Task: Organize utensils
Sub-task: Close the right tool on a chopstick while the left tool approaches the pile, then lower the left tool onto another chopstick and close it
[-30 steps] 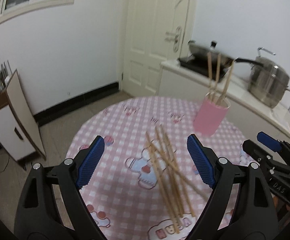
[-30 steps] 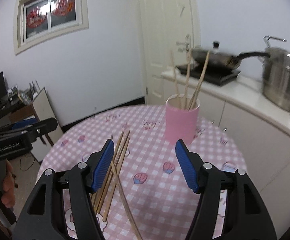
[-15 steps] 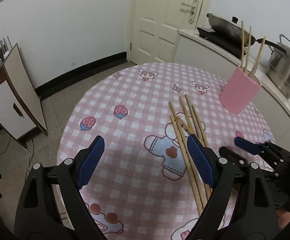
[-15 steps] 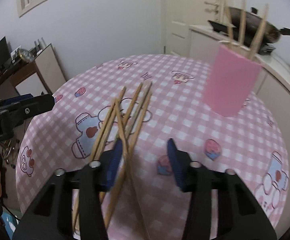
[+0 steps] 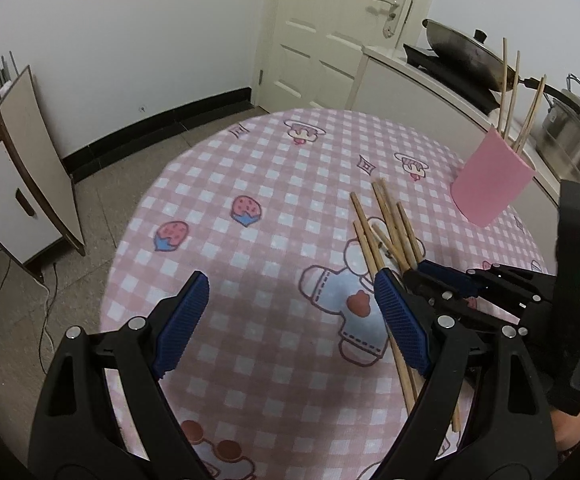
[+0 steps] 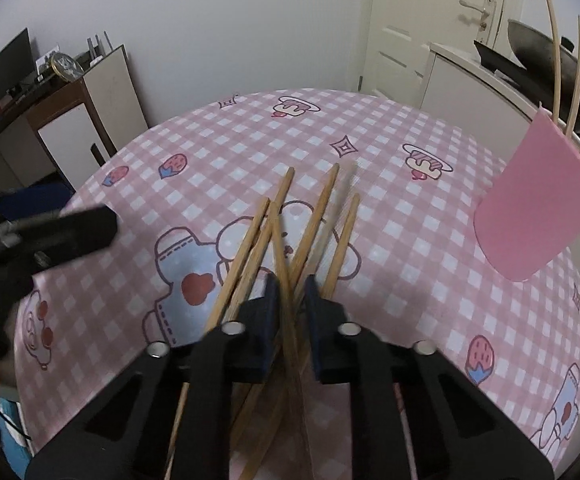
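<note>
**Right jaws have closed on a chopstick**

Your round table (image 5: pixel 218 184) now fills both views, closer than a second ago. The pink cup (image 6: pixel 537 208) stands far right. Your left gripper (image 5: pixel 290 320) stays wide, empty. Your right gripper (image 6: pixel 290 300), open before, now clamps one stick in the chopstick pile (image 6: pixel 317 216).
</note>
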A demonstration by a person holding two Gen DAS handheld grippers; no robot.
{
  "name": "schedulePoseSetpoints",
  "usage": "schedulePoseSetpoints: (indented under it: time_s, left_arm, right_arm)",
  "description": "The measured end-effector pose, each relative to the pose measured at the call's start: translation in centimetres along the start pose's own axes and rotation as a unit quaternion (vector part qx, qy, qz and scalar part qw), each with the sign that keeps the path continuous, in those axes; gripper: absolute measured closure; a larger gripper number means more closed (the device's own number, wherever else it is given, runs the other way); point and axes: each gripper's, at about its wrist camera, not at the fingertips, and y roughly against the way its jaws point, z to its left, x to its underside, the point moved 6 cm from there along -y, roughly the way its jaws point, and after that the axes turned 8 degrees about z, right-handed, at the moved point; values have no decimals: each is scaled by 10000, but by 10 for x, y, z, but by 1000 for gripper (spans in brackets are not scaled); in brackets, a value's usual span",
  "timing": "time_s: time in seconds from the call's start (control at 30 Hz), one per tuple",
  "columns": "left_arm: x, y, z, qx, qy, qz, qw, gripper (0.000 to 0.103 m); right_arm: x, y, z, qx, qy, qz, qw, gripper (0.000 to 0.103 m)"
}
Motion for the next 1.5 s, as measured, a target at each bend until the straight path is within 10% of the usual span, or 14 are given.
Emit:
schedulePoseSetpoints:
  time_s: [0.3, 0.8, 1.13, 1.5]
  left_arm:
    - [-10, -31, -27, 257, -41, 272, 9993, 21]
    - [-57, -97, -60, -4, -264, 948, 9952, 60]
    - [-73, -108, -62, -176, -234, 806, 9963, 94]
    - [-74, -65, -67, 276, -105, 440, 9986, 96]
  right_arm:
    - [-1, 22, -32, -135, -417, -288, 9986, 98]
    - [-6, 17, -73, -219, -771, -350, 9962, 98]
    - [-13, 19, -82, -339, -814, -403, 9953, 98]
    - [-14, 47, -80, -359, -773, -636, 9943, 98]
